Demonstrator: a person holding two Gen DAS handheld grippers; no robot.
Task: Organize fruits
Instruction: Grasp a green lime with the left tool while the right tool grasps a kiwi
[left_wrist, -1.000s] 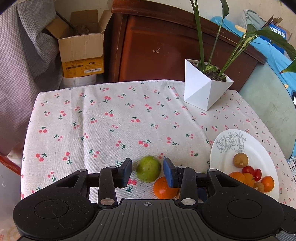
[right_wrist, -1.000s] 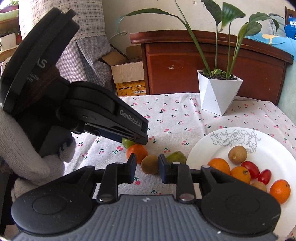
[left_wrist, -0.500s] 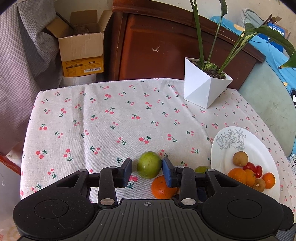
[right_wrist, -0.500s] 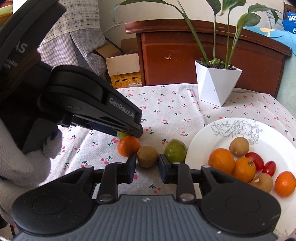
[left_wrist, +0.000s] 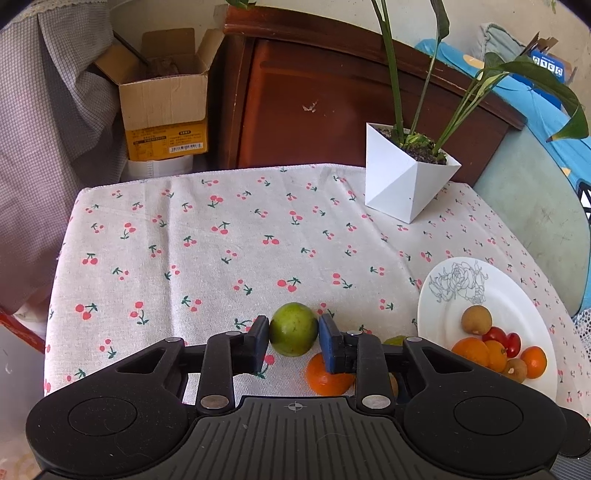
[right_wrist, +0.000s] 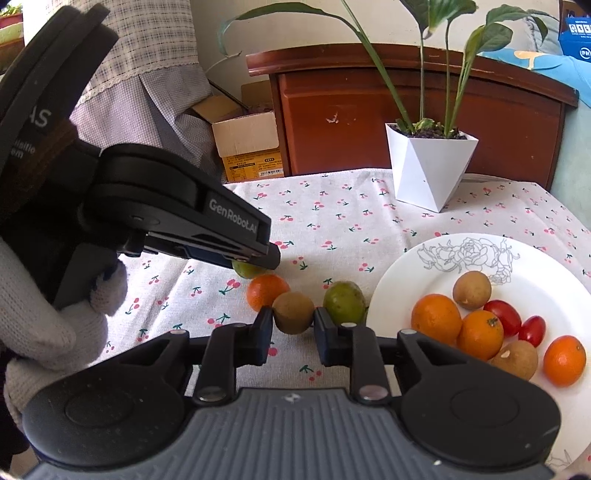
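My left gripper (left_wrist: 293, 334) is shut on a green lime (left_wrist: 293, 329) that rests on the cherry-print tablecloth (left_wrist: 221, 240). An orange (left_wrist: 327, 374) lies just right of and below it. My right gripper (right_wrist: 293, 317) is shut on a brown kiwi (right_wrist: 293, 313) on the cloth. In the right wrist view the orange (right_wrist: 266, 291) lies left of the kiwi and a second green fruit (right_wrist: 344, 302) lies right of it, by the white plate (right_wrist: 406, 266). The plate holds oranges (right_wrist: 436, 318), brown fruits (right_wrist: 472, 290) and cherry tomatoes (right_wrist: 504, 316).
A white angular plant pot (left_wrist: 406, 184) stands at the back right of the table. A wooden cabinet (left_wrist: 351, 103) and a cardboard box (left_wrist: 162, 99) are behind the table. The left gripper's body (right_wrist: 177, 218) and gloved hand (right_wrist: 48, 332) fill the right view's left side.
Both grippers have closed: the left jaws on the lime, the right jaws on the kiwi. Both have moved slightly forward over the fruits.
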